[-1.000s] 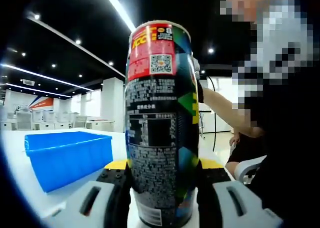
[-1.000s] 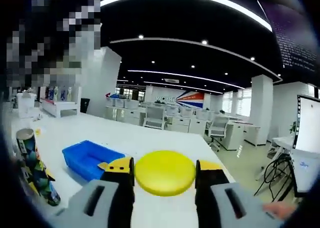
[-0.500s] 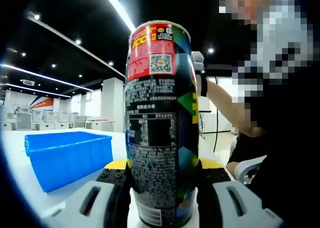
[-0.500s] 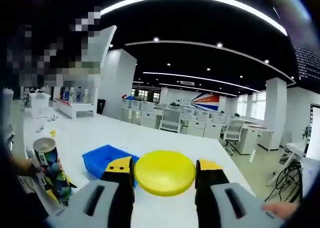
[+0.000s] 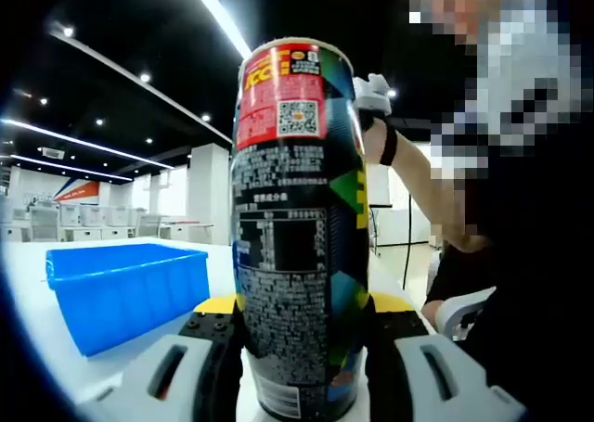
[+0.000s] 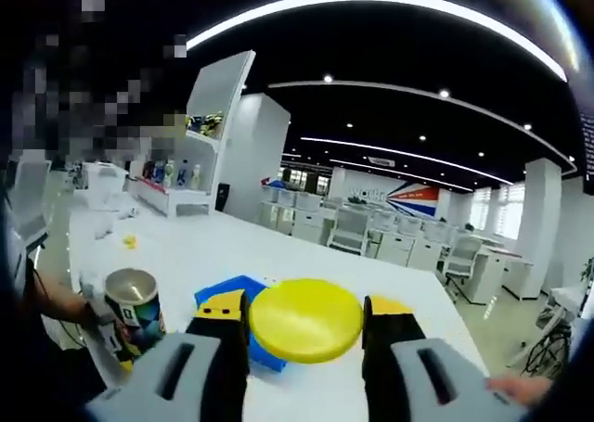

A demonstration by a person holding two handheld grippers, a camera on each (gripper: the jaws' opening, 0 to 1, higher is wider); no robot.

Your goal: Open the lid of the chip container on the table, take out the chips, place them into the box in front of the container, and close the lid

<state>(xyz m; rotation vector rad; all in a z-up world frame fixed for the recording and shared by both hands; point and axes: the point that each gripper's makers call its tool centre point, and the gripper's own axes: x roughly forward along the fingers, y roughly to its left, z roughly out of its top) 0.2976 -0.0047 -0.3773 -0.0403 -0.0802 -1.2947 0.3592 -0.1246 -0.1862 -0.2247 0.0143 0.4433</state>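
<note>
The tall black chip container [image 5: 297, 227], with a red label and QR code near its top, stands upright between the jaws of my left gripper [image 5: 299, 334], which is shut on it. In the right gripper view the same container [image 6: 135, 315] shows at lower left with its top open and a silvery inside. My right gripper [image 6: 305, 325] is shut on the round yellow lid [image 6: 305, 320], held above the table. The blue box [image 5: 125, 287] sits on the white table left of the container; it also shows as the blue box [image 6: 237, 301] partly behind the lid.
A person's forearm [image 5: 408, 185] reaches past the container on the right. The white table [image 6: 186, 255] stretches back toward rows of desks and chairs. A small yellow object [image 6: 130, 241] lies on the table at the far left. A hand [image 6: 520, 390] shows at lower right.
The right gripper with the yellow lid has swung, so the container and blue box come further into its view from the left. In the left view the person's forearm has risen. The container stays held.
</note>
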